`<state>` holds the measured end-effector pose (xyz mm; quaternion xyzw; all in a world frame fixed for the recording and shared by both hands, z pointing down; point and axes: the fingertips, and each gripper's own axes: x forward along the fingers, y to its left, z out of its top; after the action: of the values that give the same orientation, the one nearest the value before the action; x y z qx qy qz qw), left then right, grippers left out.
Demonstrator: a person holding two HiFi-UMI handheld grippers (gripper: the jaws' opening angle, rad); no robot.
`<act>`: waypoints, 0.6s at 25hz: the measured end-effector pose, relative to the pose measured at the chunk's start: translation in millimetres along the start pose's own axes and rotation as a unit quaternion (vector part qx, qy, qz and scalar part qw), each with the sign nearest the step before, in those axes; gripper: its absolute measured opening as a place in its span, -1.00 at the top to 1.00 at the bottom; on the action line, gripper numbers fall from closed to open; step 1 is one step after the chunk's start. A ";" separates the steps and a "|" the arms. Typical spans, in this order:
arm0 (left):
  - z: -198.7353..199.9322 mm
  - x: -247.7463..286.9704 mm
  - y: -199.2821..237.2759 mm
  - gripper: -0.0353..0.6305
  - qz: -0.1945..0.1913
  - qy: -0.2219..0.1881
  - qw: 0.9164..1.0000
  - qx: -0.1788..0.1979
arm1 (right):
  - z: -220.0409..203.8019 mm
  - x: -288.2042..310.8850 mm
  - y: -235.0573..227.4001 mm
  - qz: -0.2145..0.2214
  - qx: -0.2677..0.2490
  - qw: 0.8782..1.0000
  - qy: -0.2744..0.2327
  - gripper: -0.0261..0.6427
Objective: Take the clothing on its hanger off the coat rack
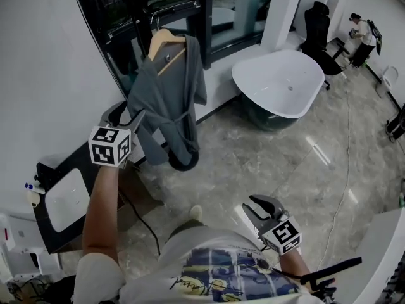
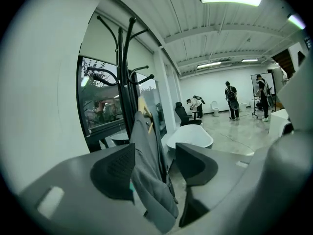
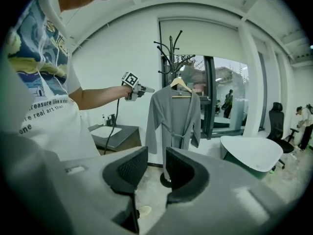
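A grey robe (image 1: 168, 100) hangs on a wooden hanger (image 1: 166, 43) hooked over a black coat rack (image 1: 136, 2) by the window. My left gripper (image 1: 126, 118) is raised at the robe's left side. In the left gripper view the robe (image 2: 149, 165) hangs down between the open jaws of the left gripper (image 2: 155, 165), close to the left pad and clear of the right one. My right gripper (image 1: 259, 204) is held low by the person's torso, open and holding nothing. The right gripper view shows the right gripper (image 3: 156, 168) facing the robe (image 3: 173, 116) from a distance, with the left gripper (image 3: 139, 89) at the robe's shoulder.
A white bathtub (image 1: 278, 84) stands on the marble floor right of the rack. A dark cabinet with a white basin (image 1: 63, 198) sits at the left wall, and a cable runs down from it. A black office chair (image 1: 316, 24) and a person (image 1: 362, 33) are far back right.
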<state>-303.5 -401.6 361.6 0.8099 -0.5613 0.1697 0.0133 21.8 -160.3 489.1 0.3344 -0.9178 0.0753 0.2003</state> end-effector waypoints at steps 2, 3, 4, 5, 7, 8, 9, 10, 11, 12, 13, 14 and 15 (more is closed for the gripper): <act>6.0 25.3 23.6 0.08 -0.001 0.013 1.000 0.002 | 4.7 10.7 -6.4 -0.011 0.010 1.000 -0.004 0.57; 7.3 37.6 32.0 0.06 -0.005 0.020 1.000 0.002 | 4.7 15.9 -8.6 -0.014 0.016 1.000 -0.002 0.57; 7.4 49.3 38.1 0.03 -0.013 0.028 1.000 0.000 | 4.3 21.0 -10.5 -0.017 0.021 1.000 0.000 0.57; 6.6 60.3 42.2 0.01 -0.022 0.036 0.999 -0.003 | 3.7 25.8 -12.0 -0.020 0.026 0.999 0.001 0.57; 4.1 79.4 47.9 0.01 -0.040 0.048 0.998 -0.013 | 3.5 34.7 -13.9 -0.025 0.032 0.999 0.000 0.58; 3.9 86.7 50.6 0.02 -0.046 0.051 0.997 -0.019 | 4.5 38.6 -15.1 -0.029 0.034 0.999 -0.002 0.58; 3.9 92.6 53.1 0.04 -0.051 0.052 0.997 -0.025 | 5.4 41.8 -16.5 -0.034 0.036 0.999 -0.004 0.58; 3.5 97.8 55.0 0.07 -0.057 0.054 0.996 -0.032 | 5.7 44.4 -18.3 -0.039 0.039 0.998 -0.004 0.58; 2.2 102.9 55.5 0.11 -0.065 0.059 0.995 -0.039 | 5.9 46.2 -20.2 -0.045 0.043 0.998 -0.004 0.57; -0.4 108.0 54.2 0.16 -0.077 0.066 0.994 -0.046 | 6.2 47.5 -21.8 -0.051 0.046 0.998 -0.005 0.58; -4.2 112.6 51.5 0.25 -0.090 0.074 0.992 -0.049 | 6.4 48.4 -23.1 -0.055 0.048 0.997 -0.005 0.58; -8.5 116.3 48.0 0.33 -0.102 0.083 0.990 -0.047 | 6.1 48.7 -24.2 -0.059 0.049 0.997 -0.005 0.58; -12.2 118.8 44.5 0.49 -0.112 0.089 0.989 -0.041 | 5.9 48.4 -25.6 -0.063 0.049 0.997 -0.005 0.58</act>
<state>-310.2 -522.9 400.0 0.8484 -0.4698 0.2151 0.1153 2.7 -209.7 504.2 0.4014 -0.8911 0.1060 0.1834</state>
